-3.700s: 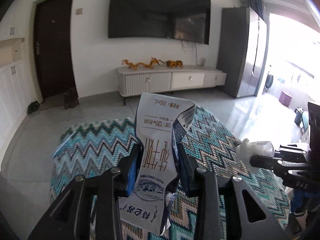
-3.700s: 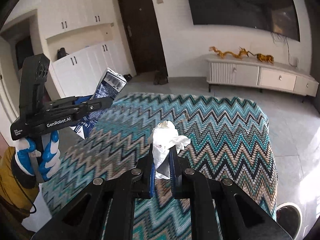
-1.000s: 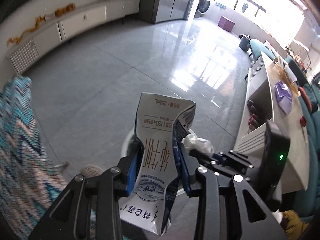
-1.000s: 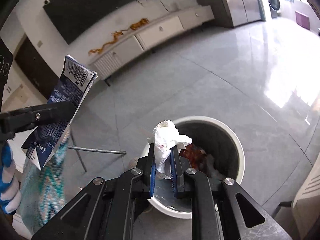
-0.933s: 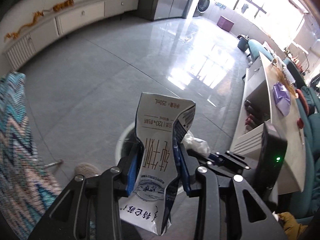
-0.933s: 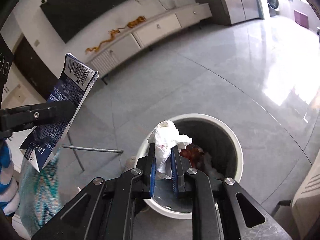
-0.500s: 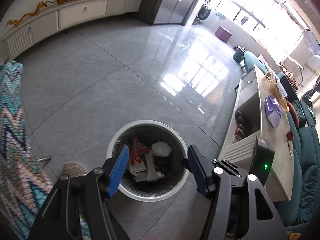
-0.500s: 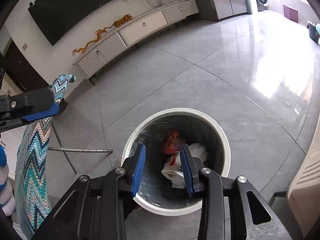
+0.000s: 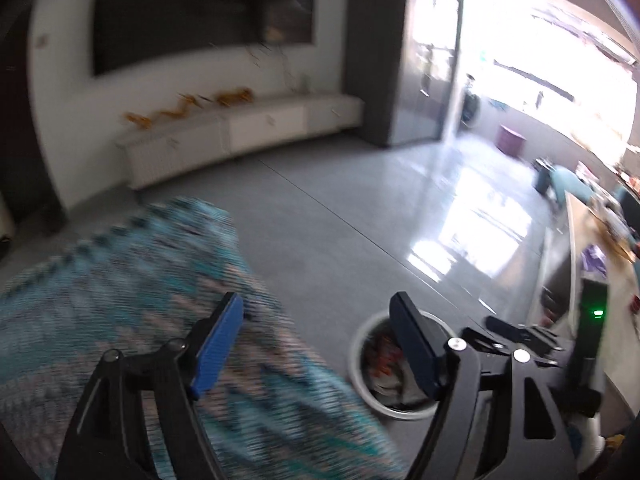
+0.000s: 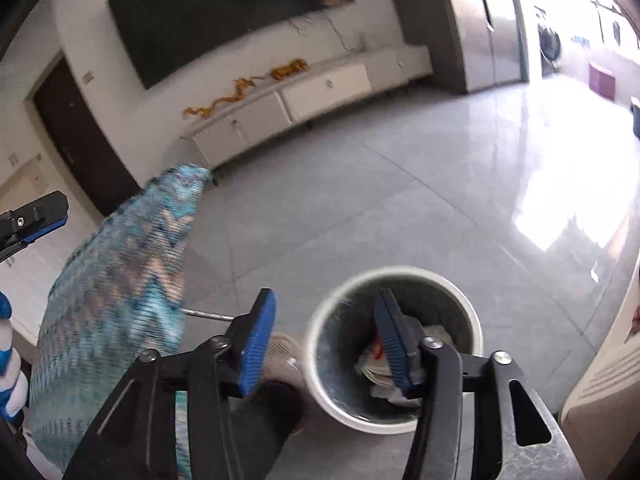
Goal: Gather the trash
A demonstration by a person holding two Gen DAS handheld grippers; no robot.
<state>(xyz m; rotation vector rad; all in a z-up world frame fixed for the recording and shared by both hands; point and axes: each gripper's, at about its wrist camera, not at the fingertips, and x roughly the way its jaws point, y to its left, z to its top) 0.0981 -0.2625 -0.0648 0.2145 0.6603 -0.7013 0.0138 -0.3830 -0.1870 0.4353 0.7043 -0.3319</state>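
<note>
Round white waste bin (image 10: 394,420) standing on the grey tiled floor (image 10: 400,208), containing crumpled white paper (image 10: 434,332) and a piece of red-printed packaging (image 10: 378,346); in the left wrist view the same bin (image 9: 362,384) appears at lower centre, partly hidden by one finger, its contents blurred. Right gripper (image 10: 324,338) held above the bin's left rim, jaws spread wide and empty, the blue-padded right finger (image 10: 390,342) over the bin's opening and the left finger (image 10: 258,344) over the floor beside it. Left gripper (image 9: 316,340) likewise wide apart and empty, its left finger (image 9: 218,338) over the chevron-patterned teal tablecloth (image 9: 120,280), its right finger over the bin. In the right wrist view the tip of the left gripper (image 10: 36,212) enters at the left edge, with the cloth-covered table corner (image 10: 120,264) between it and the bin. Background: a low white TV cabinet (image 10: 304,100) bearing golden dragon figurines (image 10: 224,98), a dark wall-mounted television (image 10: 224,12) above it, and a dark door (image 10: 76,140) to the left. The left wrist view is motion-blurred.
</note>
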